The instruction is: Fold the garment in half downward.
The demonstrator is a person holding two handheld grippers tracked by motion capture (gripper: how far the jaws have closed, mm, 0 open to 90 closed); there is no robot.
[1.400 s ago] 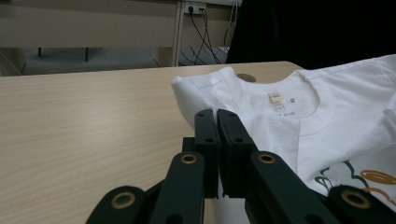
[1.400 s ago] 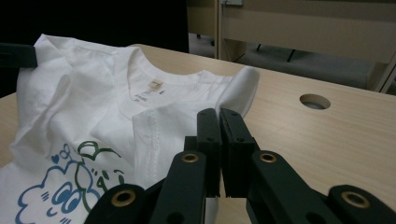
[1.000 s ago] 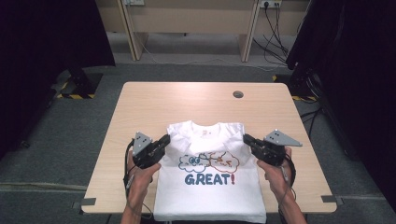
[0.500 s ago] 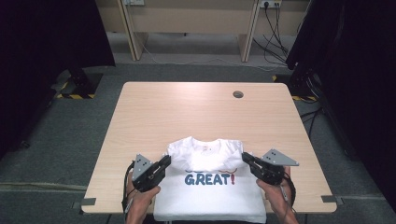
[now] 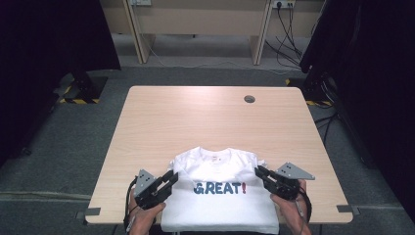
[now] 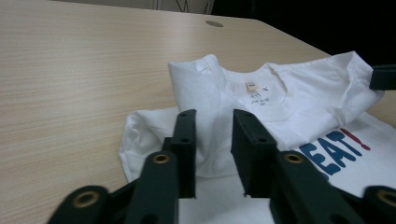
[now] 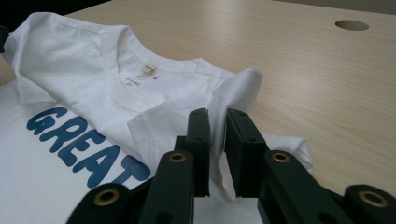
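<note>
A white T-shirt [image 5: 215, 205] printed "GREAT!" lies at the table's near edge, its lower hem hanging over. Its upper part is folded toward me, so the collar and label [image 6: 252, 87] face up just above the lettering. My left gripper [image 5: 172, 177] is shut on the bunched left shoulder fabric, which rises between the jaws [image 6: 214, 116]. At the other shoulder, my right gripper [image 5: 258, 171] is shut on the sleeve fold [image 7: 217, 114]. The blue lettering [image 7: 79, 140] lies flat beside the right gripper's jaws.
The light wooden table [image 5: 205, 122] stretches bare beyond the shirt, with a round cable hole [image 5: 249, 99] at its far right. Grey carpet, desk legs and cables lie past the table; dark curtains flank both sides.
Both grippers have drawn back toward me with the shirt's shoulders. The upper part has folded down over the cartoon print, leaving "GREAT!" uncovered.
</note>
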